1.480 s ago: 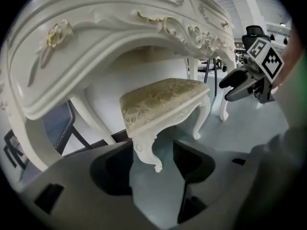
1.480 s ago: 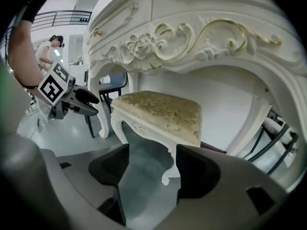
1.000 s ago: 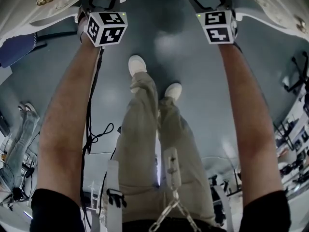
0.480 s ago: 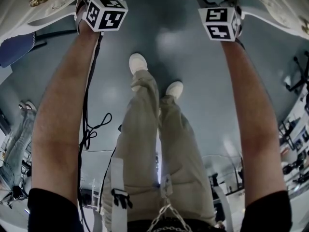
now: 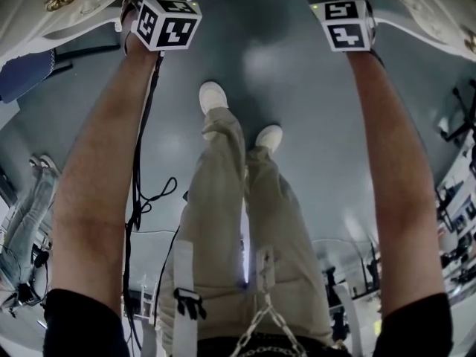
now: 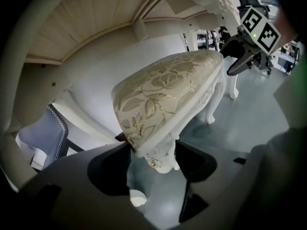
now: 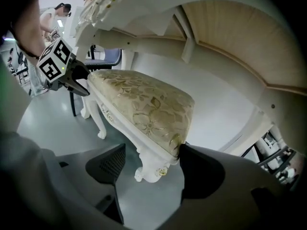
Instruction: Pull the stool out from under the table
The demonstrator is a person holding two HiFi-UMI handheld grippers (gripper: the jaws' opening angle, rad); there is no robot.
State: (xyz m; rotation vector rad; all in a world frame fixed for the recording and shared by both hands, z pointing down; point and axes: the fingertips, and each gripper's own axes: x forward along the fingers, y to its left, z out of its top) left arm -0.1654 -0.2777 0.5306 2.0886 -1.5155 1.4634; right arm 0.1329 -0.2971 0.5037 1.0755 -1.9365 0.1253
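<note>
Left hand-held gripper point(image 6: 151, 164) has its jaws closed on one corner of the stool point(image 6: 168, 90), one jaw against the cushion edge and the other against the carved white frame. The right hand-held gripper point(image 7: 148, 169) straddles the opposite corner with its jaws spread: one touches the cushion edge, while the other stands clear of the leg. Above both arches the white bench point(image 6: 91, 28), its slatted wooden underside over the seat, so the stool sits beneath it on the grey floor point(image 5: 297, 88). The seat is padded in cream fabric with gold leaves, on curved white legs with gilt details. A blue-grey chair point(image 6: 48, 138) stands just beyond the stool's far side. In the head view, both bare forearms reach forward to the bench edge.
</note>
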